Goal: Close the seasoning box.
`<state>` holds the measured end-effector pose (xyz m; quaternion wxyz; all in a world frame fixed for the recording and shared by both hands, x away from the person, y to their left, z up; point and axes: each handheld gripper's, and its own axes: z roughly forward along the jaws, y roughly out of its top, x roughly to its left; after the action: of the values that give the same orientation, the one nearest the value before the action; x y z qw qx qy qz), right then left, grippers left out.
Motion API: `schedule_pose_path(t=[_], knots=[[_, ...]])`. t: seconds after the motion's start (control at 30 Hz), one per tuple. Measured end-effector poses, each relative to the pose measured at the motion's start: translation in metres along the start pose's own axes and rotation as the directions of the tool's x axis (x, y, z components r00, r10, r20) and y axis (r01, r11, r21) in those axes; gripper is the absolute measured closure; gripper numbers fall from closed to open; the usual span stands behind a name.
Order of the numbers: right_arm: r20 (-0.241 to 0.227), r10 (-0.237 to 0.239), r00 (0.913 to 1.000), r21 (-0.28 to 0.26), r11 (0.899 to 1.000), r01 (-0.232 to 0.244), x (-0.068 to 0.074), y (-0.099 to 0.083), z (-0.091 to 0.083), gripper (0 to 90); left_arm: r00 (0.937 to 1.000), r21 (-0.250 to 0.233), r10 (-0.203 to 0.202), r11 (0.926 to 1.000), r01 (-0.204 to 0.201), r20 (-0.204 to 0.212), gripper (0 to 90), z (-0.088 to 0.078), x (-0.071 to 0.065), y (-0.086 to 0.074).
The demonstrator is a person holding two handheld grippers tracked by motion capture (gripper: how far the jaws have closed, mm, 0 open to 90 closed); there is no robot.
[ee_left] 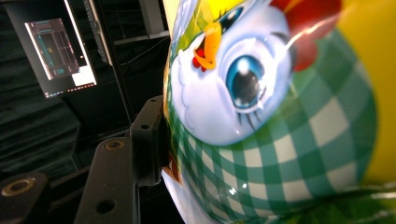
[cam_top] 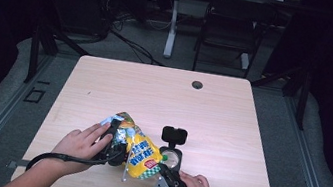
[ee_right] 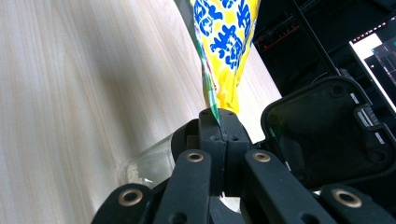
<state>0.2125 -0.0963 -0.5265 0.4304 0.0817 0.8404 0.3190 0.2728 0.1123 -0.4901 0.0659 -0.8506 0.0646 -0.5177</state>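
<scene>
At the table's near edge, about six o'clock, the right gripper has its jaws pressed together on the lower corner of the yellow snack bag, the thin edge pinched between the pads. Just toward nine o'clock, the left gripper is clamped on the bag's bulging other end, one jaw flat against its checked print. The bag hangs between them above the wooden table. At one o'clock of the bag stands an open black-lidded container.

Chick-print bag, gripper pressing it
</scene>
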Motion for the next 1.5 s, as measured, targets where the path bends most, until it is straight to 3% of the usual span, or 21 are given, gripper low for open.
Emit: schedule_pose_path(t=[0.43,0.63,0.67,0.87,0.9,1.5], knots=[[0.000,0.003,1.0000,0.000,1.000,-0.003,0.000,0.000,0.000,90.0,0.9996,0.016,0.027,0.9995,-0.027,-0.001,49.1,-0.003,0.004,0.003],[0.000,0.000,1.0000,0.004,1.000,0.000,0.001,0.000,0.000,90.0,0.9988,0.014,0.043,0.9990,-0.043,-0.022,52.0,-0.005,0.005,0.003],[0.000,0.003,1.0000,0.000,1.000,-0.003,0.001,-0.001,0.000,90.0,0.9996,0.018,0.028,0.9994,-0.028,-0.003,52.3,-0.004,0.005,0.003],[-0.001,0.000,1.0000,0.003,1.000,0.001,0.001,0.000,0.000,90.0,0.9976,0.016,0.054,0.9984,-0.054,-0.042,52.7,-0.006,0.005,0.004],[-0.002,0.003,1.0000,-0.001,1.000,-0.003,0.001,0.000,0.001,90.0,0.9979,0.025,0.060,0.9980,-0.059,-0.027,52.7,-0.007,0.006,0.005],[-0.004,0.001,1.0000,0.001,1.000,-0.001,0.002,0.000,0.000,90.0,0.9943,0.042,0.093,0.9950,-0.091,-0.051,52.8,-0.011,0.008,0.007]])
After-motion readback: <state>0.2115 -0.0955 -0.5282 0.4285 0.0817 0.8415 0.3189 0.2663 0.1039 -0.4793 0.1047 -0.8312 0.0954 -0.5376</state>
